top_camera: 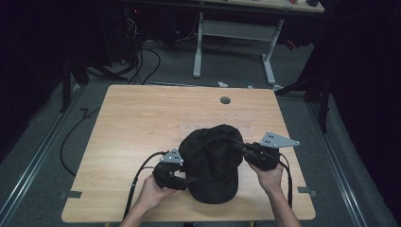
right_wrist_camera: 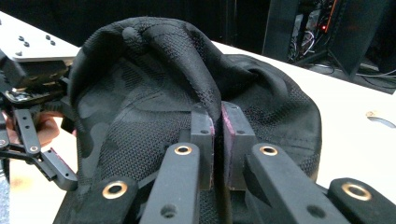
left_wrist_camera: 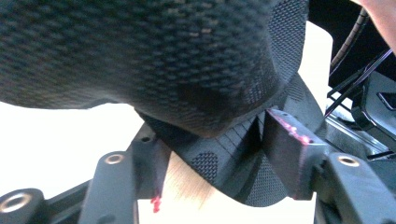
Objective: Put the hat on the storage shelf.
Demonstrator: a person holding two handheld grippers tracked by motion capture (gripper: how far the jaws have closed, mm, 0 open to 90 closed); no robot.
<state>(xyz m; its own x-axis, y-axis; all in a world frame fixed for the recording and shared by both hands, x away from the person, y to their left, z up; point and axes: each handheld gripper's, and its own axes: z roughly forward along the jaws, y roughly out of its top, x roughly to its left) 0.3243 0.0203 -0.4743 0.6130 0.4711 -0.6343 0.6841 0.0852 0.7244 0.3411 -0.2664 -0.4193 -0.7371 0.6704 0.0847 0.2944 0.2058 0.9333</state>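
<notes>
A black mesh cap (top_camera: 213, 161) lies on the wooden table (top_camera: 142, 118) near the front edge, its brim toward the person. My right gripper (top_camera: 236, 147) comes in from the cap's right side. In the right gripper view the right gripper (right_wrist_camera: 217, 121) is shut on a raised fold of the cap's crown (right_wrist_camera: 154, 93). At the cap's left front sits my left gripper (top_camera: 191, 180). In the left gripper view the left gripper (left_wrist_camera: 217, 158) stands open, its jaws on either side of the curved brim (left_wrist_camera: 224, 163), under the crown (left_wrist_camera: 163, 60).
A round grey grommet (top_camera: 225, 100) sits in the tabletop at the back. Beyond the table stands another desk on white legs (top_camera: 198, 47), with cables (top_camera: 142, 61) on the floor. Rails run along the floor on both sides.
</notes>
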